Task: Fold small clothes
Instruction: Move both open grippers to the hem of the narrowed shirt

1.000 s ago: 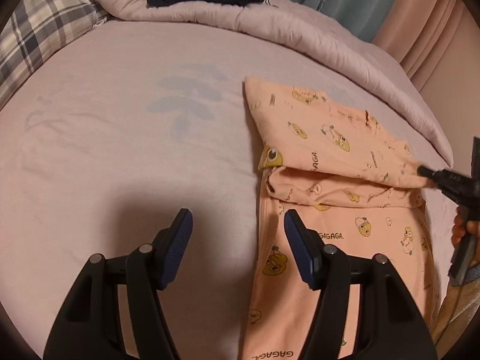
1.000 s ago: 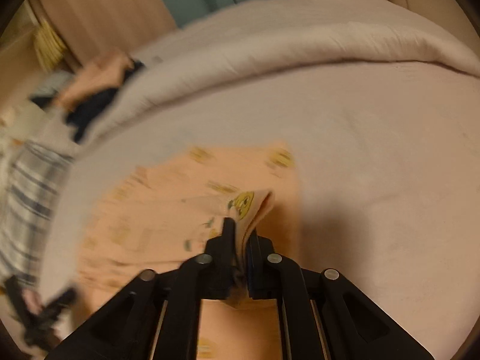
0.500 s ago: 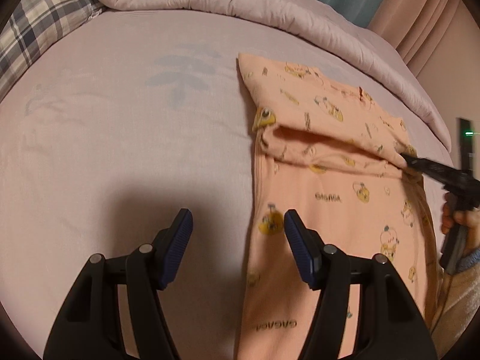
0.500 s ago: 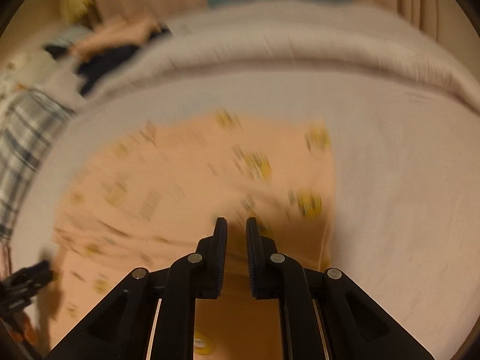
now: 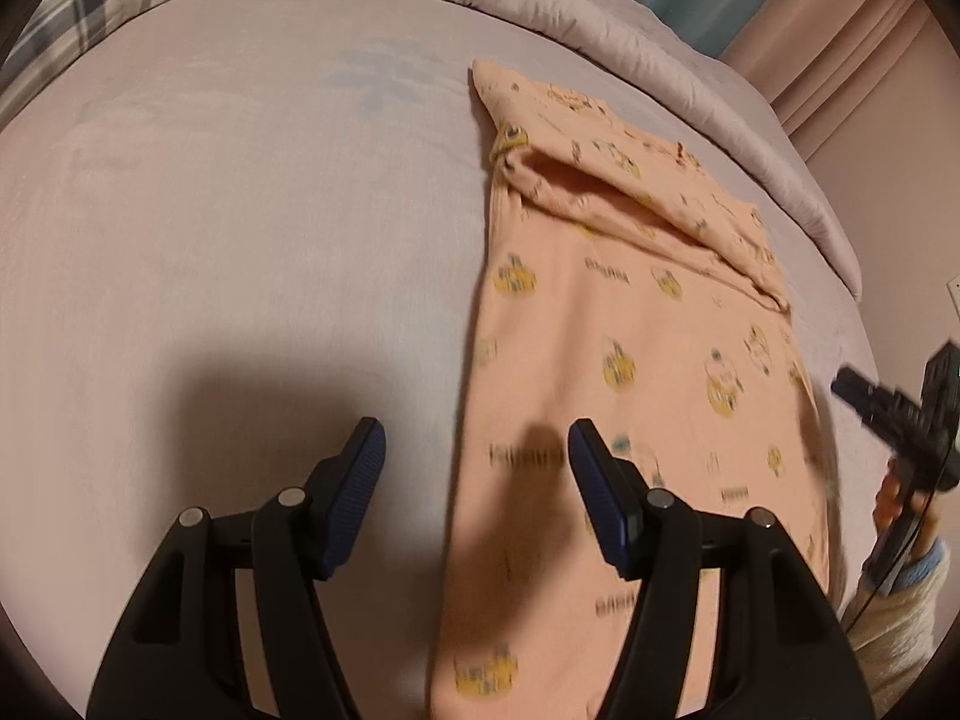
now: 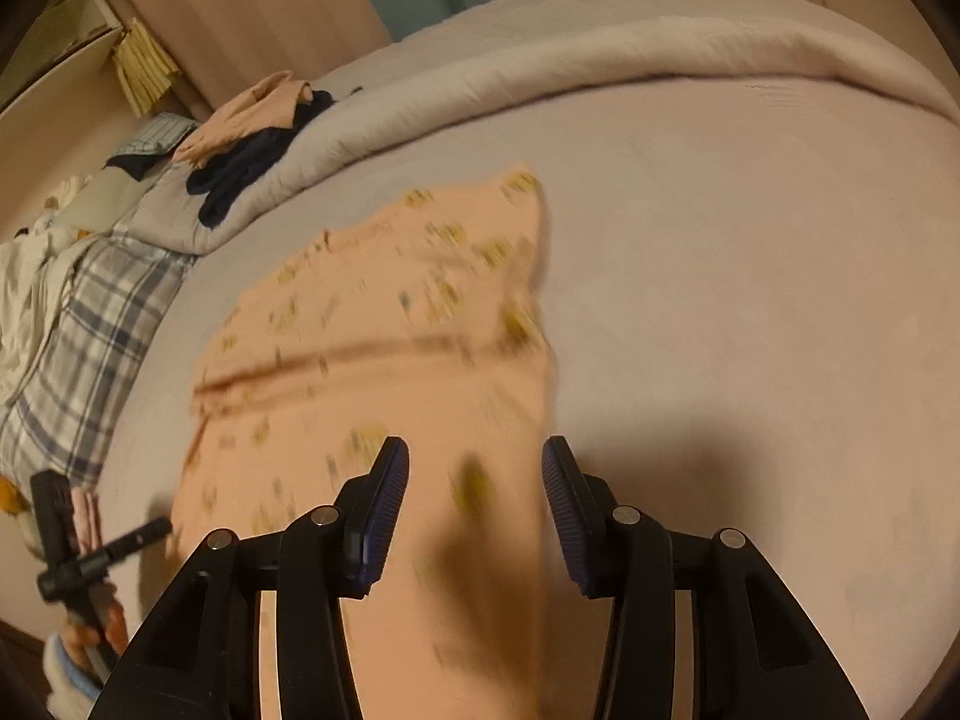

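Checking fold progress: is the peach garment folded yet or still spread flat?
Partly folded: the peach garment has its far end flapped over itself; the rest lies flat on the bed.

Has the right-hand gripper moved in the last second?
Yes. The right gripper let go of the peach garment, opened its fingers, and pulled back off the fold, toward the near end of the bed sheet.

The garment (image 5: 636, 360) is peach with yellow cartoon prints. The bedsheet (image 5: 240, 240) is pale lilac, the far-left pillow (image 5: 102, 6) blue-grey plaid.
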### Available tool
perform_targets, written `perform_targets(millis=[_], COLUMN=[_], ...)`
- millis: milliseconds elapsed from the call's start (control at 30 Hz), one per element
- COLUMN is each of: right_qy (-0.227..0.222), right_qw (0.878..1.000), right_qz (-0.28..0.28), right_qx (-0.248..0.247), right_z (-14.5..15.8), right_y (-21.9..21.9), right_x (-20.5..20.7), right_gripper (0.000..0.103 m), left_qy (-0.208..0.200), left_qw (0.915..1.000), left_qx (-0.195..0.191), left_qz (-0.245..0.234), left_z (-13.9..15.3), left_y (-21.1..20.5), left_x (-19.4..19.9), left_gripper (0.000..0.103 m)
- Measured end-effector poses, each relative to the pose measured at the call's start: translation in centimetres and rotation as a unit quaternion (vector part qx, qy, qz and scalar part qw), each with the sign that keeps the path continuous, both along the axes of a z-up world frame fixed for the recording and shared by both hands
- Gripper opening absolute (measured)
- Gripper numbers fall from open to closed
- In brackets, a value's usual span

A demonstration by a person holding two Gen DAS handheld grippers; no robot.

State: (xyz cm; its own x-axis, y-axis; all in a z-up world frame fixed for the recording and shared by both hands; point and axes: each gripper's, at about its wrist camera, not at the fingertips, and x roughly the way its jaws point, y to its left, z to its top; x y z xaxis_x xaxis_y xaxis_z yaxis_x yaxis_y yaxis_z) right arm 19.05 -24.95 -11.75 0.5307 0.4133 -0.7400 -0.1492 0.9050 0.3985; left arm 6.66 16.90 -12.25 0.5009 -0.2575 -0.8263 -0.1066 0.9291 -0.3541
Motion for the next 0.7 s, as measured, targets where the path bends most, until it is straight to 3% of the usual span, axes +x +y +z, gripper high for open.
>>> perform_targets(millis=[367, 700], right_qy=[0.053, 0.075], right_qw=[0.998, 0.996], right_qz=[0.011, 0.038], right_qx=[0.012, 0.03], right_z=[-1.4, -2.6], right_y=[-2.2, -1.7], right_x=[-6.4, -9.0], right_gripper=[0.046, 0.046], left_qy=[0.001, 0.002], left_qw=[0.9999, 0.9998], left_qx=[0.003, 0.005], left_qz=[-0.012, -0.021], left_z=[0.0, -0.2], left_y=[-2.4, -3.1], left_x=[-6.1, -8.1], left_gripper=[0.063, 0.063])
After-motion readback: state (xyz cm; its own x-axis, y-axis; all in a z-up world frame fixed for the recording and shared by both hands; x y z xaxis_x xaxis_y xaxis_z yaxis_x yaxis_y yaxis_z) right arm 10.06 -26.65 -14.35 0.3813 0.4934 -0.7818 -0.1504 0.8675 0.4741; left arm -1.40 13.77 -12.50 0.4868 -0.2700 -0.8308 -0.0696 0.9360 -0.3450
